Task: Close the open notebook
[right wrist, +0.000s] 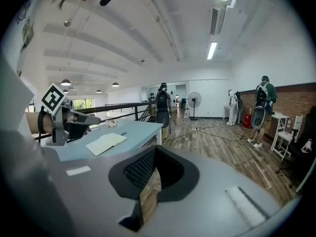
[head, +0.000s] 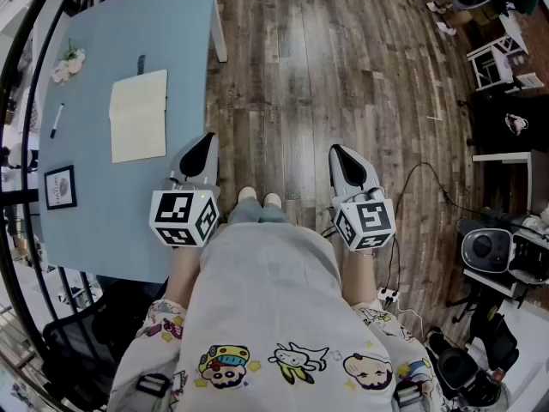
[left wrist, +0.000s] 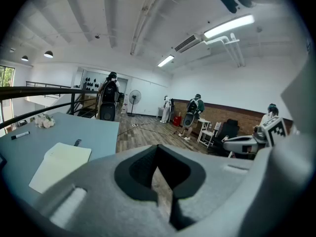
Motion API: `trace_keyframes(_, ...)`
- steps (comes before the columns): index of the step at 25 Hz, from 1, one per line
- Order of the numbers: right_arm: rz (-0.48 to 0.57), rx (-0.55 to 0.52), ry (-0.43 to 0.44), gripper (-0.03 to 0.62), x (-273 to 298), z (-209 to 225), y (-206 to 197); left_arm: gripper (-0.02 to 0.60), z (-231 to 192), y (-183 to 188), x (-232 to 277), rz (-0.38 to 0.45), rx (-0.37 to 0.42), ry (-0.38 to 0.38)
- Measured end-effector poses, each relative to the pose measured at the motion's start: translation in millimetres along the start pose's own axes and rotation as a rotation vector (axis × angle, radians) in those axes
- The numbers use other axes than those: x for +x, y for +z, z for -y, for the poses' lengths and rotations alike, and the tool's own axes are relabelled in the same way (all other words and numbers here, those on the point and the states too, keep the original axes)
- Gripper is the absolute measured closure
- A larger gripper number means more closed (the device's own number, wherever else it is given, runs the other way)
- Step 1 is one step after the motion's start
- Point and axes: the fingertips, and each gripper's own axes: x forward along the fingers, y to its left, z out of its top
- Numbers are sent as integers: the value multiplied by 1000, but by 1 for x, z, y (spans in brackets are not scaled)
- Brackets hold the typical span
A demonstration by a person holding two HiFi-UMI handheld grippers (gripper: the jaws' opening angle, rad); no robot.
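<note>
Cream pages face up, the notebook (head: 138, 116) lies flat near the middle of the pale blue desk (head: 103, 230), closer to the long edge that borders the wooden floor (head: 300, 75). Your left gripper (head: 206, 142) hovers at that edge, jaws pressed together on nothing. Your right gripper (head: 339, 154) hangs over the floor, likewise closed and empty.

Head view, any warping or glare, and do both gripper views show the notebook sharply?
Head view: fisheye bowing toward the rim, a pale glare streak on the wood floor, notebook crisp. Left gripper view: dark round vignette, ceiling light blown out, notebook readable though stretched. Right gripper view: same vignette, notebook small yet sharp.
</note>
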Motion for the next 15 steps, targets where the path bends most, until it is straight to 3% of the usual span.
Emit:
trace_keyframes(8, 51, 18, -48, 588, -17, 23, 7, 583, 10, -2, -2, 15, 16, 32)
trace_keyframes(15, 96, -4, -29, 585, -28, 34, 14, 572, 18, -3, -9, 44, 20, 64)
